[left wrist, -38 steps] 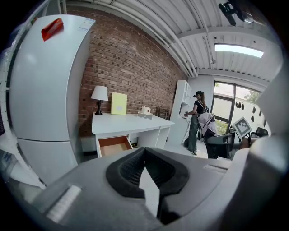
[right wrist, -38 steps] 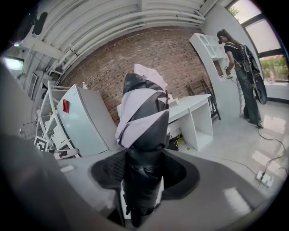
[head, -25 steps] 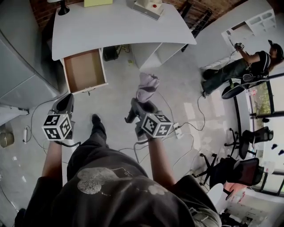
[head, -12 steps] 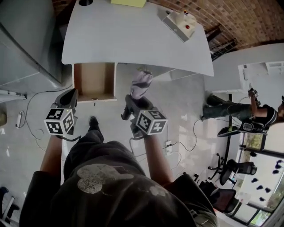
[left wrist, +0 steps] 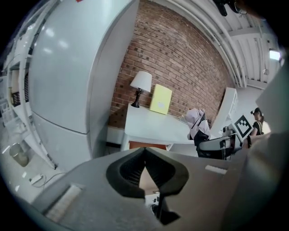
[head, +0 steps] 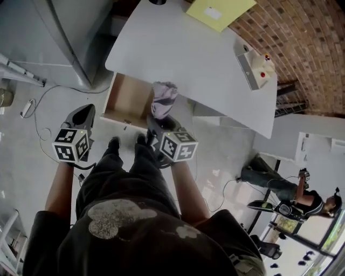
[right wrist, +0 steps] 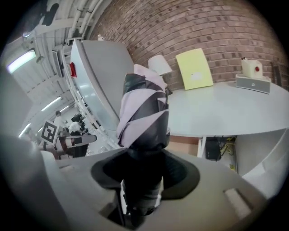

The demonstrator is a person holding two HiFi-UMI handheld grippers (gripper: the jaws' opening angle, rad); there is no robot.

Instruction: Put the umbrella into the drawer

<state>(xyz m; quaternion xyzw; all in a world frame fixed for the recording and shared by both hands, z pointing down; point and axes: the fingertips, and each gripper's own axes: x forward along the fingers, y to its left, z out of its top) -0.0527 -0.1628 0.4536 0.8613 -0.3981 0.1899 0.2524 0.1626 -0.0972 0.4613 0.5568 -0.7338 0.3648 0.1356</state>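
A folded pink-and-black umbrella (head: 163, 98) stands up from my right gripper (head: 157, 122), which is shut on its dark handle. In the right gripper view the umbrella (right wrist: 144, 115) fills the middle, its handle clamped between the jaws of the right gripper (right wrist: 141, 182). The open wooden drawer (head: 125, 97) sticks out from under the white desk (head: 188, 54), and the umbrella's top overlaps its front right corner. My left gripper (head: 82, 113) hangs left of the drawer, jaws together and holding nothing. From the left gripper (left wrist: 144, 153) view, the drawer (left wrist: 145, 145) lies straight ahead.
A tall grey cabinet (head: 64, 38) stands left of the desk. On the desk are a yellow folder (head: 218, 12), a box with a red button (head: 253, 66) and a lamp (left wrist: 142, 83). Cables (head: 32, 108) trail on the floor. A person (head: 291, 197) sits far right.
Both grippers have come closer to the desk. The umbrella, still held, has moved from the bare floor to the drawer's front right corner. The left gripper now sits beside the drawer.
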